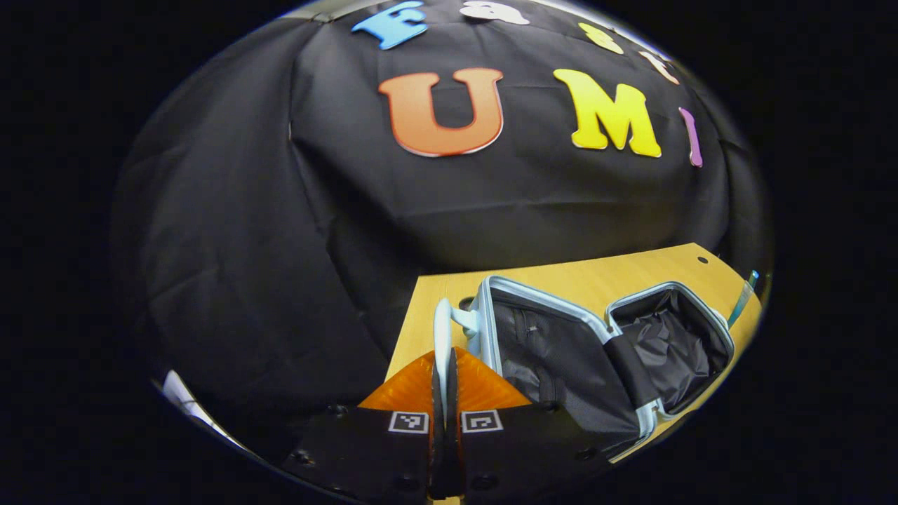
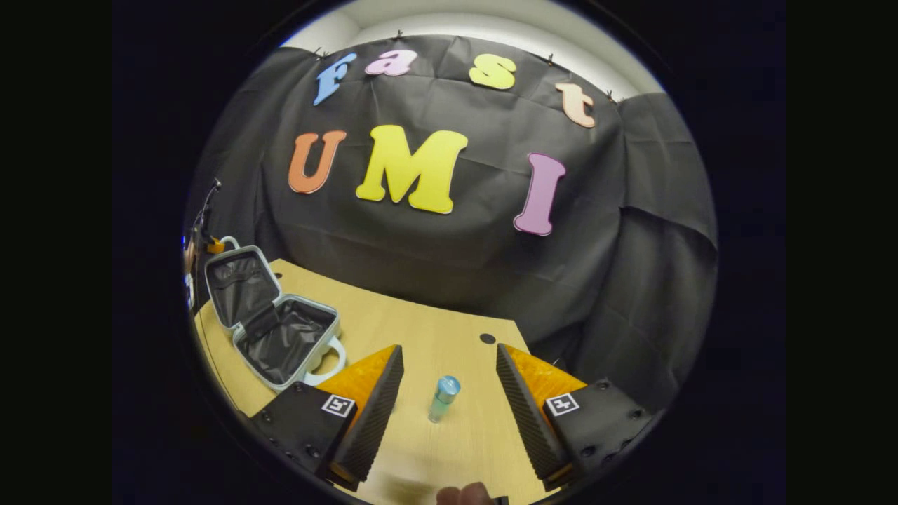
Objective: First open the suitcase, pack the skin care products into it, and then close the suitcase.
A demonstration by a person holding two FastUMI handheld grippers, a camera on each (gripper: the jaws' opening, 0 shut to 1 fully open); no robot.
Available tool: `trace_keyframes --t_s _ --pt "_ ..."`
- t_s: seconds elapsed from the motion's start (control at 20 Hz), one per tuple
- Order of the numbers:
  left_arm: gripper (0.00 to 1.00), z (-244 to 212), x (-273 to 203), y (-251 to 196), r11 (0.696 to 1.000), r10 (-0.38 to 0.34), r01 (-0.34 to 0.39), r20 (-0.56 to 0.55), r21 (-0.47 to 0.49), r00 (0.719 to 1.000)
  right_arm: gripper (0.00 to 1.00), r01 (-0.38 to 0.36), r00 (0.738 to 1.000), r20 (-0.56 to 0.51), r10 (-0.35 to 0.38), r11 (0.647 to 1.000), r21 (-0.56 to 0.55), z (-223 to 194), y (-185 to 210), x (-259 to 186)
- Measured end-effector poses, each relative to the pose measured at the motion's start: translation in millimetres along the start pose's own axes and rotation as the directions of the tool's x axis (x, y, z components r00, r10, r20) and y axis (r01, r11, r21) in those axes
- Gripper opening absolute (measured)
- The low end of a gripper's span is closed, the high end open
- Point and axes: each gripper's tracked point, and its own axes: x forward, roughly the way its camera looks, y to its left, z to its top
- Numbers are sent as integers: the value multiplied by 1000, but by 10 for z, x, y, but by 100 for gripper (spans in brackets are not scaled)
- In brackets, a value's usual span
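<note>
The bottle (image 2: 443,398) is standing upright between the right gripper (image 2: 449,382)'s wide-spread, empty fingers; the left gripper (image 1: 445,382) is pinching the open suitcase (image 1: 596,351)'s handle (image 1: 443,330)

Probably a cloth-walled recording booth (image 2: 631,245)

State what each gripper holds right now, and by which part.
The left gripper is shut on the lid handle of the open suitcase. The right gripper is open and holds nothing; a small bottle stands between its fingers.
</note>
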Motion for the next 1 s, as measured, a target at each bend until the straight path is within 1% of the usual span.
trace_keyframes --t_s 0.1,0.2,0.35,0.4,0.5,0.55,0.6,0.65,0.7,0.75,0.8,0.85,0.95,1.0 --pt "3 -302 163 43 996 -36 34 -31 -79 999 80 3 1000 -9 -3 1000 -7 -18 36 -16" --pt "3 -548 255 54 986 -71 61 -62 -156 996 80 15 1000 -20 -15 999 -36 -57 39 -12" --pt "3 -785 360 -14 972 -115 95 -81 -213 990 80 29 998 -48 -32 998 -50 -152 36 -16" --pt "3 -839 380 -17 970 -118 95 -89 -222 989 80 31 998 -54 -34 998 -50 -167 44 -18" --pt "3 -807 401 6 960 -121 106 -44 -258 992 80 31 998 -57 -34 998 -52 -164 83 -25" --pt "4 -846 399 49 960 -104 88 -48 -266 993 80 30 998 -56 -33 998 -53 -175 98 -22" --pt "11 -894 394 94 961 -88 71 -51 -267 995 80 29 998 -58 -32 998 -54 -186 111 -22" --pt "9 -900 404 139 960 -76 62 -42 -272 996 80 27 998 -61 -30 998 -51 -208 122 -26" --pt "28 -903 410 188 961 -61 48 -39 -272 997 79 28 997 -67 -30 999 -45 -223 122 -33" --pt "33 -892 373 246 964 -39 26 -42 -263 998 80 29 997 -71 -32 999 -38 -250 112 -43" --pt "60 -874 326 298 967 -22 11 -41 -256 999 80 32 997 -74 -34 999 -32 -266 98 -55" --pt "74 -842 270 312 967 -20 10 -36 -253 999 79 34 996 -76 -36 999 -29 -288 89 -63" --pt "100 -745 31 289 969 -36 28 -29 -247 999 80 33 996 -81 -34 999 -18 -349 66 -80" --pt "98 -653 -91 226 971 -47 43 -13 -234 999 80 32 996 -85 -33 999 -10 -386 58 -92"
